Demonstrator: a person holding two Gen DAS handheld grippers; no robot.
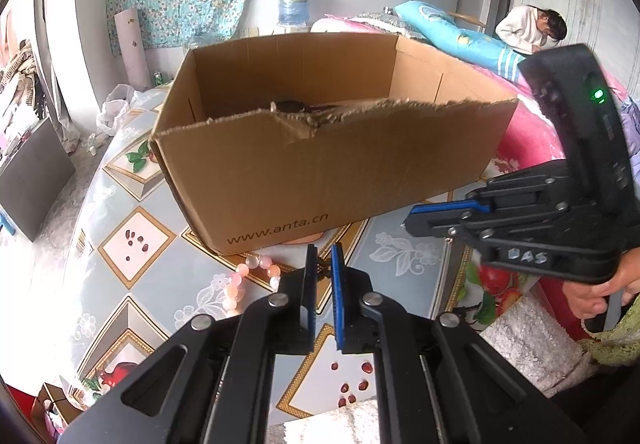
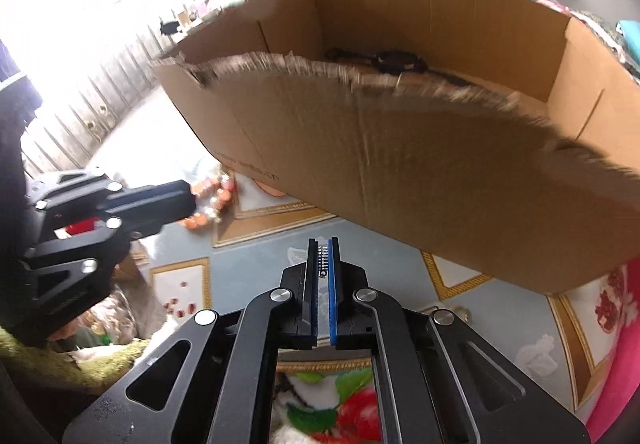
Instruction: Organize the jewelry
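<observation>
A brown cardboard box [image 1: 320, 172] printed www.anta.cn stands open on the patterned cloth [image 1: 400, 284], with a dark item [image 1: 296, 106] on its floor, also seen in the right wrist view as a dark item [image 2: 396, 62]. A pink bead bracelet [image 1: 248, 280] lies in front of the box. My left gripper [image 1: 322, 254] stands beside it, pads nearly together on a small dark brown piece [image 1: 322, 269]; whether this belongs to the bracelet I cannot tell. My right gripper [image 2: 323, 244] hovers before the box [image 2: 400, 164], shut with a thin silvery piece [image 2: 323, 264] between its pads.
A person in a white top [image 1: 528, 28] leans over the bedding at the back right. A water jug [image 1: 294, 4] stands behind the box. Pink blanket [image 1: 532, 132] lies right of it, a fluffy white towel [image 1: 528, 340] at the near right, a dark panel [image 1: 32, 180] at the left.
</observation>
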